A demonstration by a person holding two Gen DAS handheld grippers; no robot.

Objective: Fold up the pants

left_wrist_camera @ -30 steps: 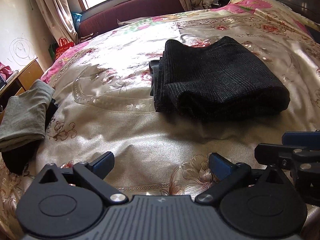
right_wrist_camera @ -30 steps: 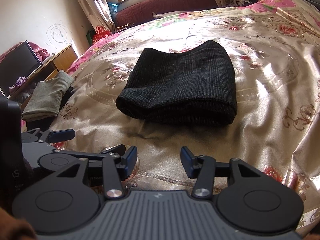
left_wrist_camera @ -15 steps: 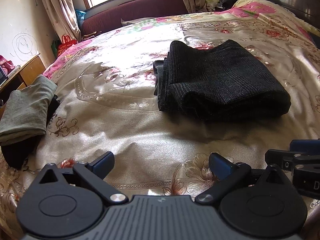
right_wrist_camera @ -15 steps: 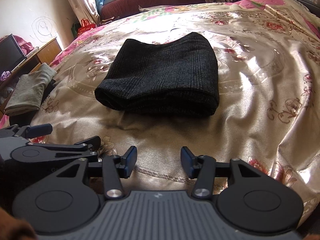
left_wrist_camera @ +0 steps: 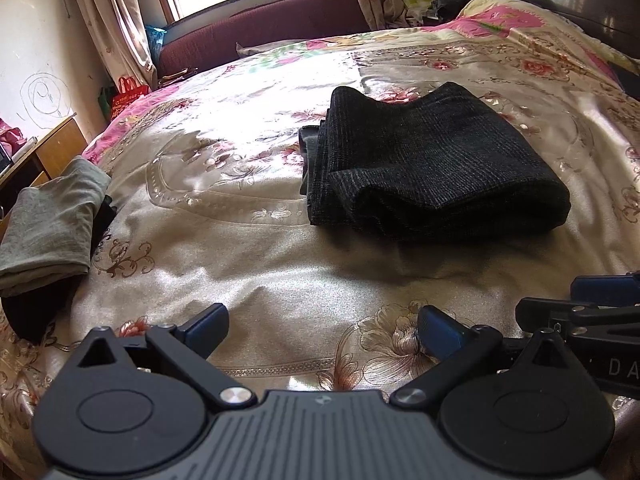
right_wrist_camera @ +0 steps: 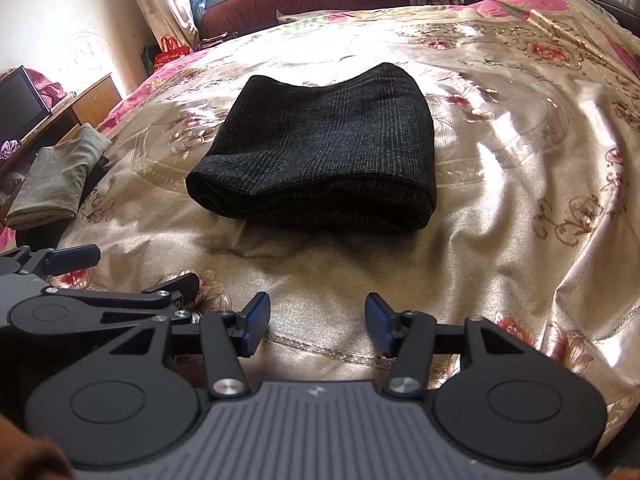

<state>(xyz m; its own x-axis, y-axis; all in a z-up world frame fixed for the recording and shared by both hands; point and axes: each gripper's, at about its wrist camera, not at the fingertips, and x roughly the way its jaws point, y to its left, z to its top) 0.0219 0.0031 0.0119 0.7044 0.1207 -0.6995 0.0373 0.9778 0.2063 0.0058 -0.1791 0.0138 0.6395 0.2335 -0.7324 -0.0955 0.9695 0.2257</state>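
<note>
Pants [right_wrist_camera: 320, 152] are lying folded on the bed [right_wrist_camera: 520, 208], soft and floppy. Both claws, left [left_wrist_camera: 322, 330] and right [right_wrist_camera: 318, 326], are hanging wide, empty, near the pants; right has just been opening. Grabbing a thick folded edge looks best.

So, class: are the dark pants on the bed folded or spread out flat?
Folded. The dark pants lie as a compact bundle on the bedspread, with stacked layers showing at the left edge and a rounded fold nearest the camera.

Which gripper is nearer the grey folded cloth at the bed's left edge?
Left. The left gripper hangs open with the grey cloth just to its left; the right gripper, also open, sits on the left one's far side, farther away.
</note>
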